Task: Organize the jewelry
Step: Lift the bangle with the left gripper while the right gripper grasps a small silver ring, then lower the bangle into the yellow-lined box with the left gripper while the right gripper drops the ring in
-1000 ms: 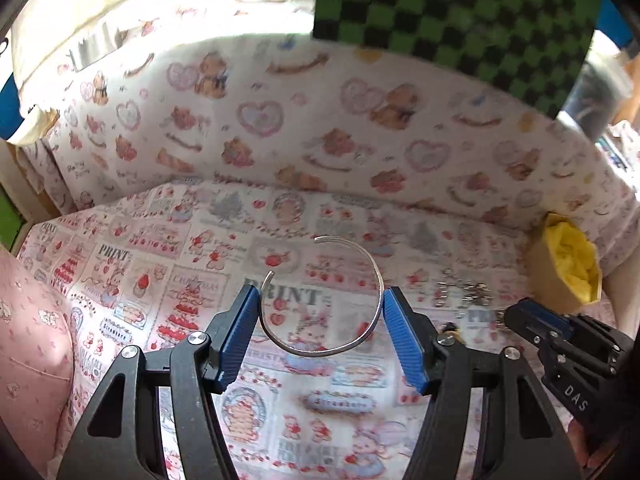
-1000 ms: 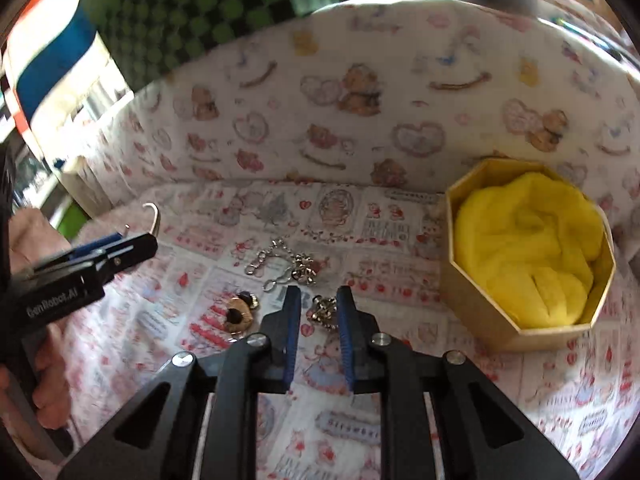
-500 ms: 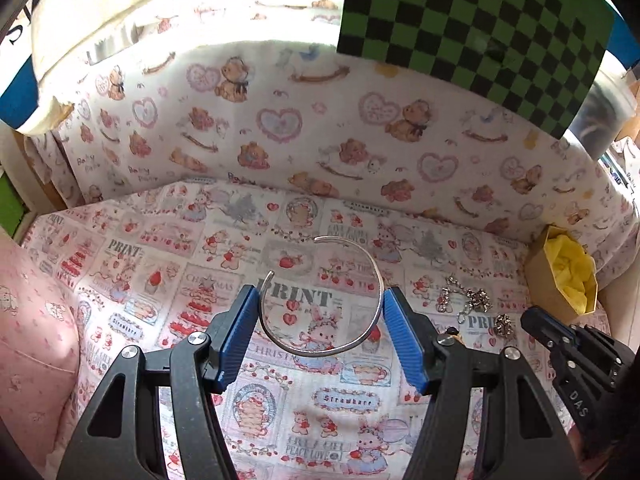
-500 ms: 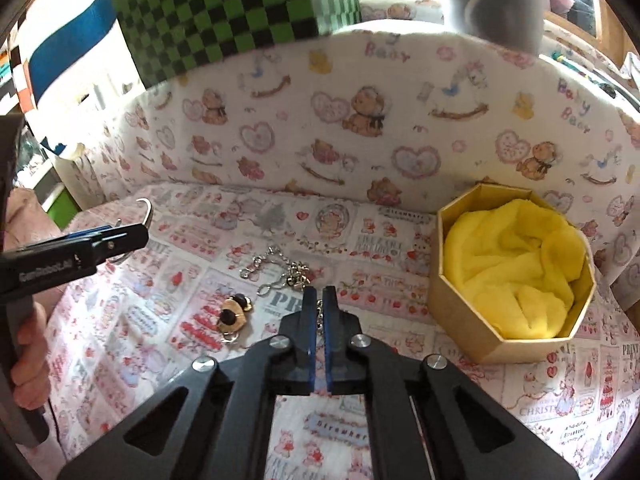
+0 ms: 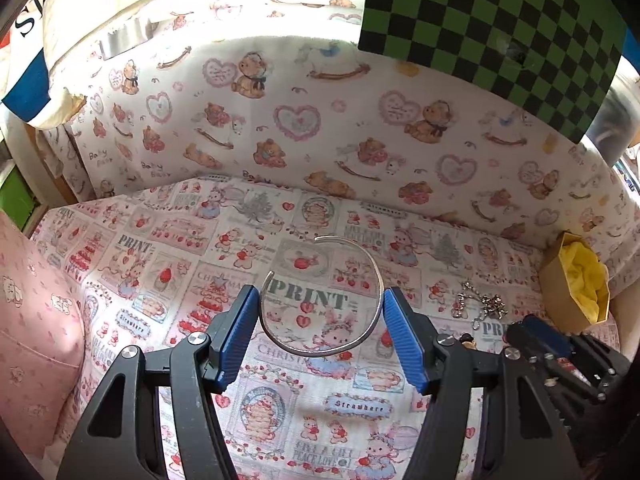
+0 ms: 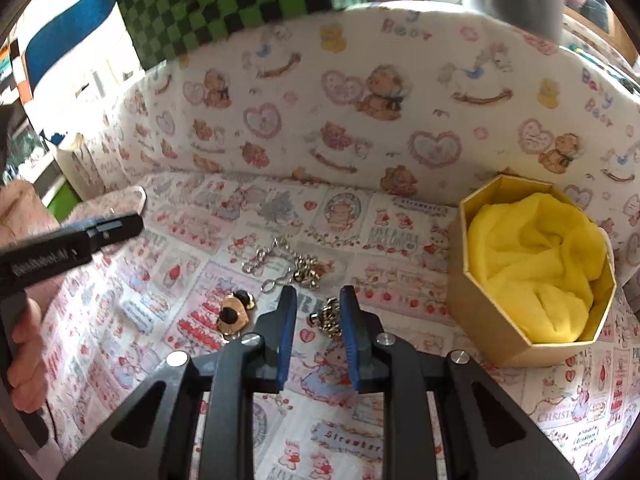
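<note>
While the left gripper holds a thin silver open bangle pinched between its blue pads, the right gripper points down at a small silver charm cluster on a patterned cloth. The bangle spans the whole gap between the left pads, touching each side, with its open ends pointing away from the camera. Whether it is lifted off the cloth or resting on it is hard to tell.

The right jaws stand a little apart and are opening. The charm cluster lies between the pad tips, close to the right one; whether it touches that pad is unclear.

Just left of the cluster on the cloth sits a gold piece with black beads, its shape hard to make out. Behind it lies a tangled silver chain. Near the cloth's right edge stands an octagonal gold box filled with crumpled yellow fabric, which hides the inside of the box.

At the left edge of the right wrist view, a person's hand grips the left tool's handle, mostly cut off. A printed fabric wall rises behind the cloth, and a green checkered board shows above it.
</note>
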{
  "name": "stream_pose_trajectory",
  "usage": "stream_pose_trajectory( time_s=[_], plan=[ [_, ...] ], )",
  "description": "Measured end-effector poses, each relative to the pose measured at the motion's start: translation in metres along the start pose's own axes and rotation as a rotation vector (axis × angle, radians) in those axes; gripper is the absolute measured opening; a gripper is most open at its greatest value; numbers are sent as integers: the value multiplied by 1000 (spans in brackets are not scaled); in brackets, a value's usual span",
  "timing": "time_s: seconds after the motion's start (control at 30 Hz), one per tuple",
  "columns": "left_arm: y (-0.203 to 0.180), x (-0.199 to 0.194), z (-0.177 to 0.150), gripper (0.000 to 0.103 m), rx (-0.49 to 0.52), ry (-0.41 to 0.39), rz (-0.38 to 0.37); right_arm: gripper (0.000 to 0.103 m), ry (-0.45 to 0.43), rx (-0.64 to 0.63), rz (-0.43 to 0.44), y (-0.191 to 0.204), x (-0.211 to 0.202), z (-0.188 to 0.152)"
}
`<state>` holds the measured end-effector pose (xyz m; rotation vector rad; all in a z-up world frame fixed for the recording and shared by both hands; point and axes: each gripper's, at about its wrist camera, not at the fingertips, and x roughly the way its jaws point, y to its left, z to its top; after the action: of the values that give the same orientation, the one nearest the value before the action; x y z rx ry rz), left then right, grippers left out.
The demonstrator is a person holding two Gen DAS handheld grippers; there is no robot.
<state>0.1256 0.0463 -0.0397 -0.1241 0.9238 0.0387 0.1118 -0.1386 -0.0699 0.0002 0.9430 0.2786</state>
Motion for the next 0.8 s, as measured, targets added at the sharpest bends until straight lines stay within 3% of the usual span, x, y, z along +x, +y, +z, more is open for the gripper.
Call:
stream_pose_trajectory(
  time_s=[0.13,0.47,0.8],
  plan=[
    [0,-1,-1,62,-8,11,-28,13,-16,-2,-38,4,2,-2],
    [0,-8,2,62,11,-26,-47,13,-68,89,63,-16,-28,-1],
    [-50,-84,-1,62,175,-216,-107,13,-309,128,99,-49,-145,8]
  ],
)
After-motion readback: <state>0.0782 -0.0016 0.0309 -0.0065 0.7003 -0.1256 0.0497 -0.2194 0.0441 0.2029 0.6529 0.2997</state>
